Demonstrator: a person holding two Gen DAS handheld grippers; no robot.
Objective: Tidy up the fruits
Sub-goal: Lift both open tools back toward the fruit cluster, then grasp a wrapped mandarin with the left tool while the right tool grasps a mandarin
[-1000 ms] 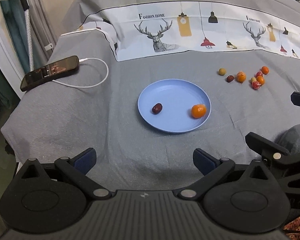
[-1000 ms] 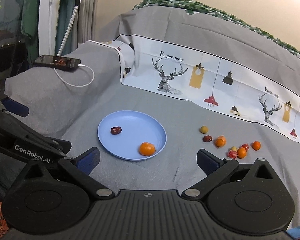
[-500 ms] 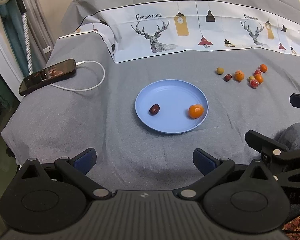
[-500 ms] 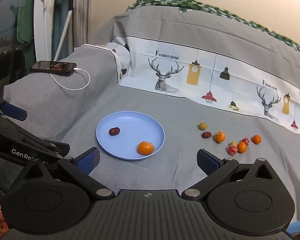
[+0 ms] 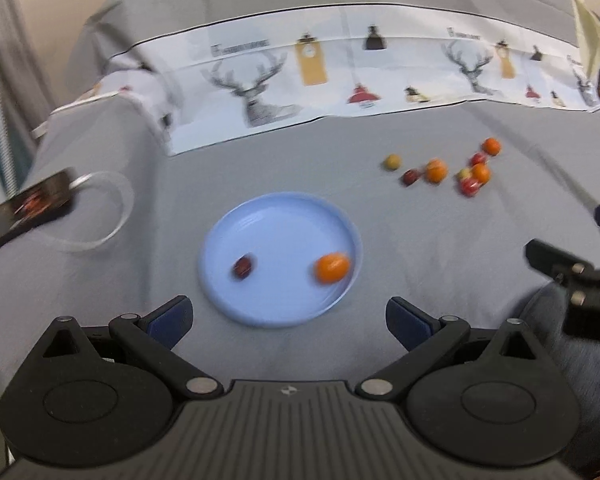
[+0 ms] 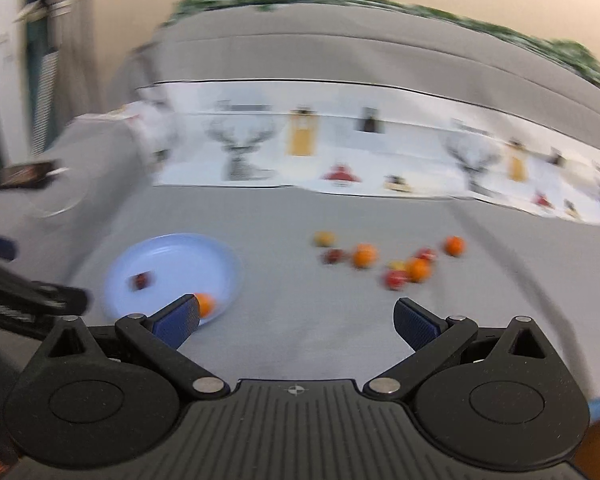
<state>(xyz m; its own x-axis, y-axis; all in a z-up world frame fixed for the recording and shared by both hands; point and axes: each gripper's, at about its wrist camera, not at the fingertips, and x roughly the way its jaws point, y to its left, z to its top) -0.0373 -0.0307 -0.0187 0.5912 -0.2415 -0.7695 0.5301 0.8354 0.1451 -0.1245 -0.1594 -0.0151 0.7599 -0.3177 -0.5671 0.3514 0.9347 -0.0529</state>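
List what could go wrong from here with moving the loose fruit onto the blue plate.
The loose fruits lie bunched on soft grey cloth; closing on one may nudge its neighbours into rolling.
The orange fruit sits near the blue plate rim; another drop there could knock it off.
Both views are motion-blurred, so the right gripper may misjudge its aim.

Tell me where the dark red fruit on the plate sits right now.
In the left wrist view the dark red fruit lies on the left part of the blue plate, apart from the orange fruit on the plate's right side.
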